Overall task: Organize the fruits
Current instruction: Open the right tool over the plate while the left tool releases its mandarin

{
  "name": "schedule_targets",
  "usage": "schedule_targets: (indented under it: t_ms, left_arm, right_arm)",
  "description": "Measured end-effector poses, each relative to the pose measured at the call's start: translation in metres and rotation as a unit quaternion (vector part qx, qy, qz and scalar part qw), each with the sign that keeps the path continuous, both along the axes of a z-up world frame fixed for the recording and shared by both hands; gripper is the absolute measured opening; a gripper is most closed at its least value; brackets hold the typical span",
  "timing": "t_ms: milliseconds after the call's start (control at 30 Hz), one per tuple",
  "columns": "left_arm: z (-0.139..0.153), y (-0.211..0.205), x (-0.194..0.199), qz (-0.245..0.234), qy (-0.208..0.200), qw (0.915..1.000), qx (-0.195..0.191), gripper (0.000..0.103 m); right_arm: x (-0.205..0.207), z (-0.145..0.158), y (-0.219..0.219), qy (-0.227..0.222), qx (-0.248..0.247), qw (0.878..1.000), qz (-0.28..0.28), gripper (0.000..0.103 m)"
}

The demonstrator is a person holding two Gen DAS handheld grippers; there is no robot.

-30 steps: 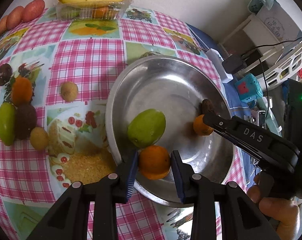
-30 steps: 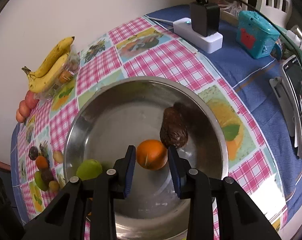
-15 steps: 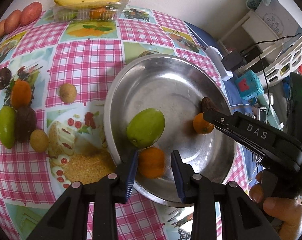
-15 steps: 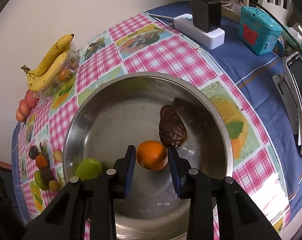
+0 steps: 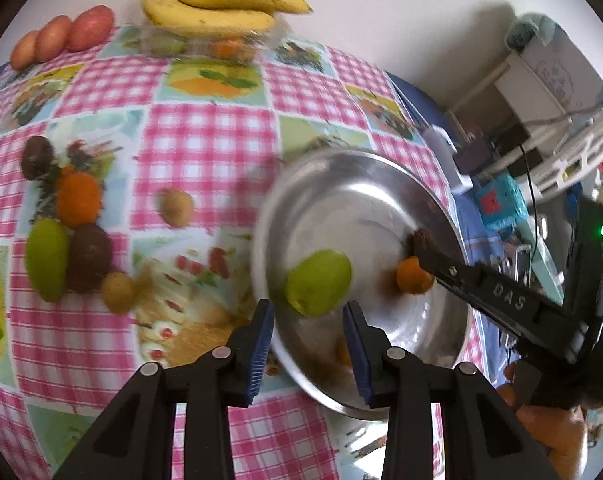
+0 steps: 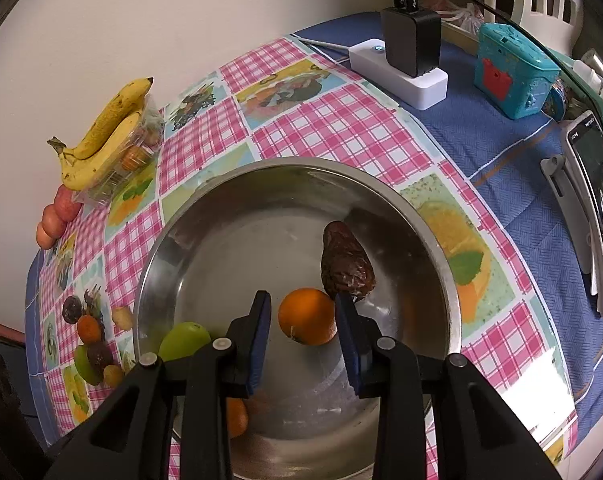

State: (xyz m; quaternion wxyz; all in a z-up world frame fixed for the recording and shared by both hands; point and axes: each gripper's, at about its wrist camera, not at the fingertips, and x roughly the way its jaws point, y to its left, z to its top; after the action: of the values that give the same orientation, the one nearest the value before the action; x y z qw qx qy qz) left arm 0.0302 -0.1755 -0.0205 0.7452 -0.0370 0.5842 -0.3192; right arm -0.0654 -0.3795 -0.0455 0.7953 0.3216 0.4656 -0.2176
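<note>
A steel bowl (image 5: 365,184) (image 6: 237,232) holds a green fruit (image 5: 318,282) (image 6: 183,340), a dark avocado (image 6: 346,266) and two oranges. One orange (image 6: 307,316) lies between the open jaws of my right gripper (image 6: 303,332), which also shows in the left wrist view (image 5: 425,256). The other orange (image 6: 236,416) (image 5: 343,354) lies near the bowl's rim. My left gripper (image 5: 307,344) is open and empty over that rim. A cluster of fruits (image 5: 69,232) lies on the checked cloth at the left.
Bananas (image 5: 217,8) on a clear box and red fruits (image 5: 61,36) stand at the table's far edge. A small brown fruit (image 5: 175,208) lies alone. A power strip with charger (image 6: 405,60), a teal box (image 6: 513,72) and a phone on a stand (image 6: 593,216) sit to the right.
My left gripper let go of the orange, which now lies in the bowl, and swung left and back. My right gripper stays open around the other orange.
</note>
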Motion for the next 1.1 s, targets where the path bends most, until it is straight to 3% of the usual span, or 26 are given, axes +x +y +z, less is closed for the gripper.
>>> schedule_targets:
  t_ms: [200, 467, 533, 567, 667, 767, 833, 867, 967, 1100]
  left_arm:
    - [0.007, 0.034, 0.019, 0.061, -0.021, 0.9978, 0.015, 0.039]
    - [0.014, 0.091, 0.046, 0.15, -0.042, 0.9872, 0.033, 0.04]
    - [0.016, 0.103, 0.05, 0.167, -0.05, 0.9838, 0.042, 0.059]
    - [0.017, 0.108, 0.051, 0.174, -0.053, 0.9823, 0.046, 0.064]
    - [0.017, 0.117, 0.056, 0.194, -0.058, 0.9773, 0.064, 0.074]
    - [0.015, 0.12, 0.057, 0.201, -0.062, 0.974, 0.084, 0.083]
    - [0.014, 0.121, 0.058, 0.203, -0.067, 0.9723, 0.094, 0.085]
    - [0.015, 0.121, 0.058, 0.204, -0.069, 0.9718, 0.097, 0.086]
    - [0.016, 0.123, 0.059, 0.209, -0.08, 0.9685, 0.109, 0.102]
    - [0.021, 0.132, 0.06, 0.218, -0.099, 0.9635, 0.119, 0.103]
  right_arm:
    - [0.003, 0.003, 0.004, -0.006, -0.001, 1.0, 0.012, 0.034]
    - [0.011, 0.01, 0.018, -0.017, -0.011, 0.999, 0.044, 0.034]
    - [0.014, 0.013, 0.024, -0.022, -0.018, 0.998, 0.056, 0.034]
    - [0.015, 0.015, 0.026, -0.024, -0.022, 0.998, 0.062, 0.035]
    - [0.019, 0.018, 0.035, -0.025, -0.037, 0.996, 0.079, 0.049]
    - [0.023, 0.017, 0.044, -0.023, -0.052, 0.994, 0.089, 0.07]
    - [0.024, 0.016, 0.046, -0.025, -0.061, 0.994, 0.092, 0.09]
    - [0.024, 0.015, 0.047, -0.025, -0.068, 0.993, 0.093, 0.091]
    - [0.025, 0.015, 0.05, -0.025, -0.087, 0.991, 0.096, 0.091]
    - [0.025, 0.018, 0.05, -0.041, -0.098, 0.99, 0.094, 0.091]
